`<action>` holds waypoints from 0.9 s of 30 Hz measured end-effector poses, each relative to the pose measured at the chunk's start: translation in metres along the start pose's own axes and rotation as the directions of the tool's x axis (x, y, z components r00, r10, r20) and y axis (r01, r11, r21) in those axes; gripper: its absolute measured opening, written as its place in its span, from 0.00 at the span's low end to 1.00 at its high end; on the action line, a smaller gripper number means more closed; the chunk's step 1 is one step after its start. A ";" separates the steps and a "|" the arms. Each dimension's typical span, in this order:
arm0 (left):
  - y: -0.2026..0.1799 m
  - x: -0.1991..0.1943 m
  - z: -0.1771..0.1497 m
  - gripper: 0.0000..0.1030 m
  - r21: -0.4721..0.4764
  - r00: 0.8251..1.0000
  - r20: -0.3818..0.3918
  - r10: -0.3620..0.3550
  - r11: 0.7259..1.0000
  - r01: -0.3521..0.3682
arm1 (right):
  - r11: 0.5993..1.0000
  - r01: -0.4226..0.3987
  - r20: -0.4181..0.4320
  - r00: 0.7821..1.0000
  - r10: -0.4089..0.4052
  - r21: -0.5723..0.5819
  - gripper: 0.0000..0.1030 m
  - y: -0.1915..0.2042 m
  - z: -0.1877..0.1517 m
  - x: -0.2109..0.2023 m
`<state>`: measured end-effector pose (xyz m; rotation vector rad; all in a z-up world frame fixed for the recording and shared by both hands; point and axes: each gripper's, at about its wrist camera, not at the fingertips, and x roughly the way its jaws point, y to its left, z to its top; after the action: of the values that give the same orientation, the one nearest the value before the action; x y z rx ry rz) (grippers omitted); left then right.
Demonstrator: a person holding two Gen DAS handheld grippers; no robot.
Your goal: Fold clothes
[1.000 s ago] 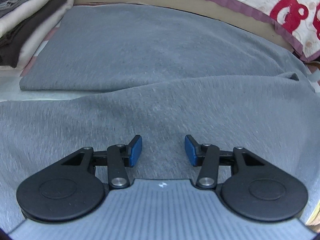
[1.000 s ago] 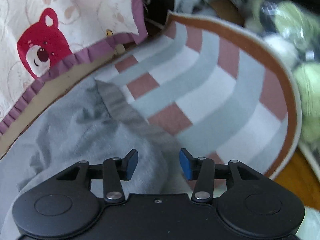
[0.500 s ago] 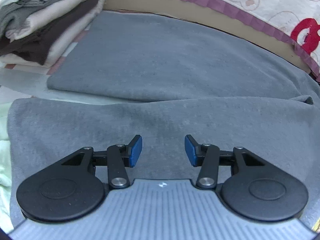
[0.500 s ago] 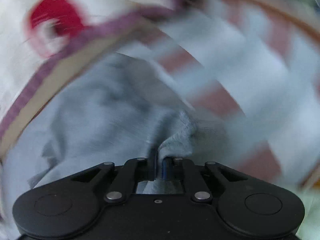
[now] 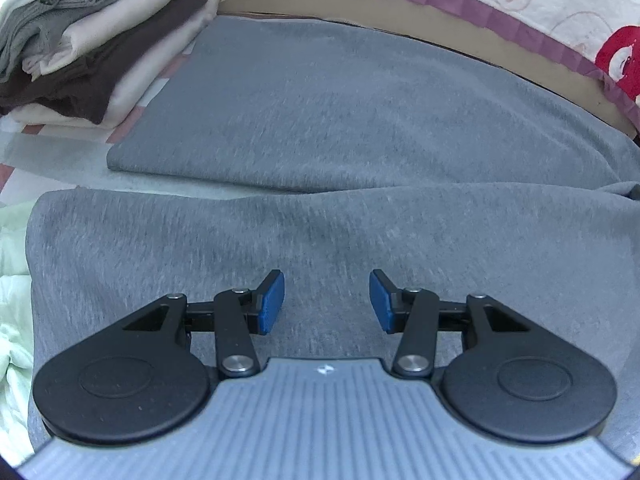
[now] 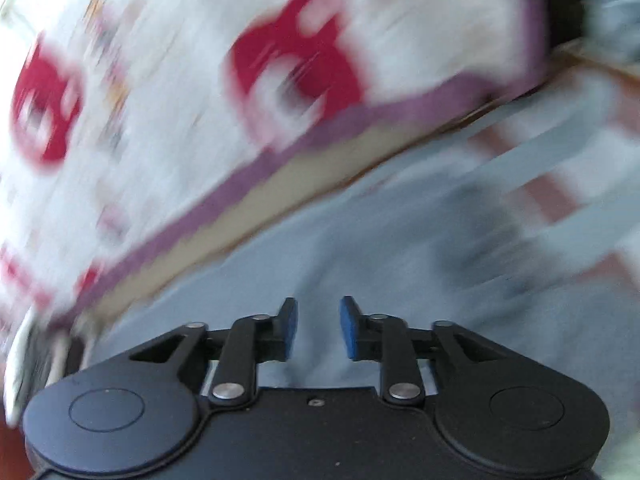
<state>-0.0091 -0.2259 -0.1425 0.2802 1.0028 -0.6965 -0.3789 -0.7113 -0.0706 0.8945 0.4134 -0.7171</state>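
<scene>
A grey fleece garment (image 5: 360, 128) lies spread on the bed, with a nearer fold (image 5: 280, 240) lying across the front of the left wrist view. My left gripper (image 5: 326, 302) hovers open just above that nearer fold, nothing between its blue pads. In the right wrist view, which is strongly blurred, the same grey garment (image 6: 360, 248) fills the lower middle. My right gripper (image 6: 319, 328) stands open over it with a narrow gap and no cloth between the pads.
A stack of folded clothes (image 5: 88, 40) sits at the far left. A bear-print quilt with a purple border (image 5: 520, 4) runs along the back; the quilt (image 6: 240, 80) also fills the upper right wrist view. A striped blanket (image 6: 560, 168) lies to the right. Pale green fabric (image 5: 12, 280) lies at the left edge.
My right gripper was shut on a bunch of grey cloth half a second ago and has now opened and swung left. My left gripper has drifted left, staying open.
</scene>
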 end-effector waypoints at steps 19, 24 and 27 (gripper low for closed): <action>0.053 -0.028 -0.022 0.45 -0.150 0.985 -0.031 0.167 0.974 -0.170 | 0.925 0.169 -0.109 0.984 -0.139 0.341 0.43 -0.173 -0.049 0.004; 0.084 -0.074 -0.052 0.49 -0.259 0.979 -0.027 0.202 0.945 -0.202 | 0.991 0.077 0.117 0.989 -0.090 0.105 0.09 -0.112 -0.021 -0.024; 0.106 -0.089 -0.078 0.49 -0.347 0.979 -0.063 0.196 0.915 -0.206 | 0.989 0.144 0.236 0.962 -0.134 -0.023 0.07 -0.098 -0.016 -0.054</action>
<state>-0.0238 -0.0698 -0.1179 0.0756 1.0873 -0.3167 -0.4868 -0.7183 -0.1022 0.7373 0.2814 -0.9299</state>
